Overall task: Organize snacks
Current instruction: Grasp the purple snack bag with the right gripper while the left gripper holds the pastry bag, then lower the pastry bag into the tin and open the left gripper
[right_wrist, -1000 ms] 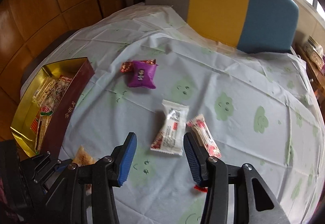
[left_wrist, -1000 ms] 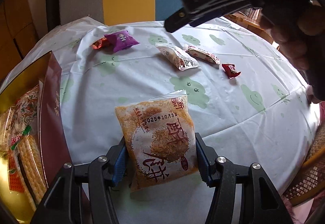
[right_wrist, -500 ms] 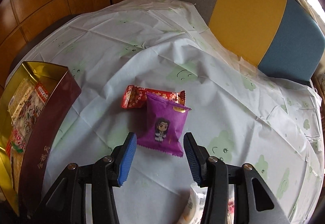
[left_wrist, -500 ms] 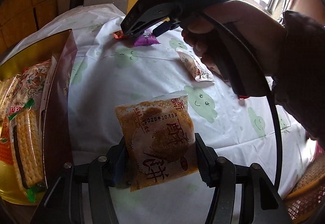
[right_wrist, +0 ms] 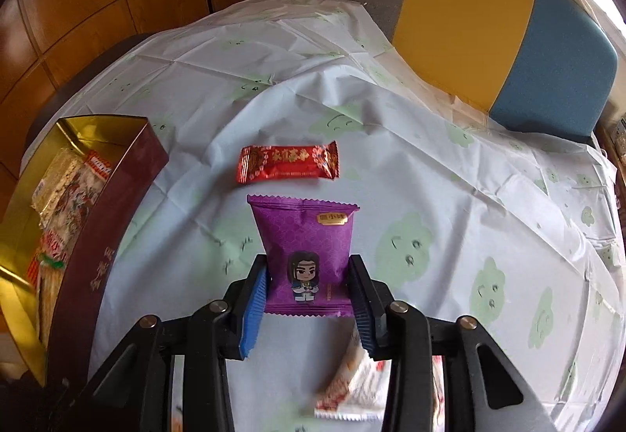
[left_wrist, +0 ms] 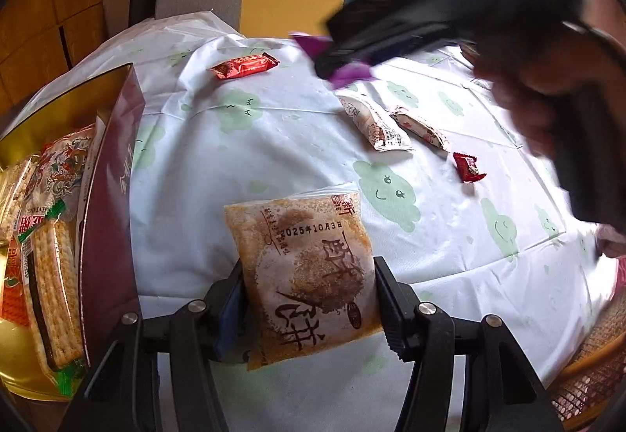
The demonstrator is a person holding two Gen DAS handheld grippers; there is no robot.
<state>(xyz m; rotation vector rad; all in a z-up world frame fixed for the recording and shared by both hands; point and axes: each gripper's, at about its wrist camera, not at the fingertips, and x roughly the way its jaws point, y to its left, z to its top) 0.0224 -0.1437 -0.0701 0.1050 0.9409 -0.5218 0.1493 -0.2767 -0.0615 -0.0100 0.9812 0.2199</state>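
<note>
Both tongs loaded, gold box off to their left

Left wrist: left tongs [left_wrist: 309, 299] are clamping the orange biscuit pack [left_wrist: 301, 271], long axis running forward; gold box [left_wrist: 113, 166] is sitting just left, nearer this hand.
Right wrist: right tongs [right_wrist: 307, 299] are clamping the purple packet [right_wrist: 305, 252]; red bar [right_wrist: 287, 166] is lying crosswise just ahead.

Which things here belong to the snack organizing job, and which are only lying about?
Job: orange cracker packet in left gripper; purple packet in right gripper; red bar; white packets; small red candy; gold box.
Not job: chair; tablecloth.
</note>
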